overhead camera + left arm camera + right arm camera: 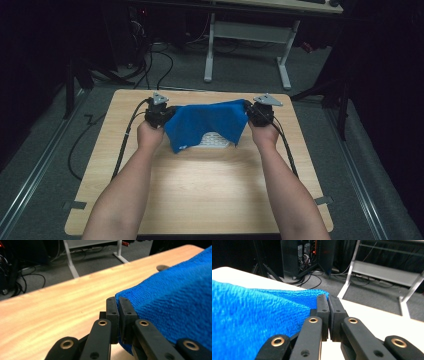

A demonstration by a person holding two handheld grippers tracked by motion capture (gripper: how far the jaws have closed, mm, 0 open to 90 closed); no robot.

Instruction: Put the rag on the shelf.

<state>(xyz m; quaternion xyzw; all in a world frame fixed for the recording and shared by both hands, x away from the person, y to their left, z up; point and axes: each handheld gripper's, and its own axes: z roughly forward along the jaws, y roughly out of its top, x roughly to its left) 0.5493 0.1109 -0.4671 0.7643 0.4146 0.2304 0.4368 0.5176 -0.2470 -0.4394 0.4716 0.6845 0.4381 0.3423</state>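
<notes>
A blue towel (206,122) hangs stretched between my two grippers over the far half of the wooden table (200,185). My left gripper (161,114) is shut on the towel's left corner, and the left gripper view has the blue towel (175,305) pinched between my left gripper's (118,305) black jaws. My right gripper (257,112) is shut on the right corner; in its own view the blue towel (254,320) spreads leftward from my right gripper (328,303). Beneath the sagging cloth lies a white object (214,140), partly covered.
Black cables (127,135) trail from the grippers along the table's left and right sides. Past the far edge stands a white-legged desk frame (247,37) on grey carpet, with dark equipment and loose cables on the floor at the back left.
</notes>
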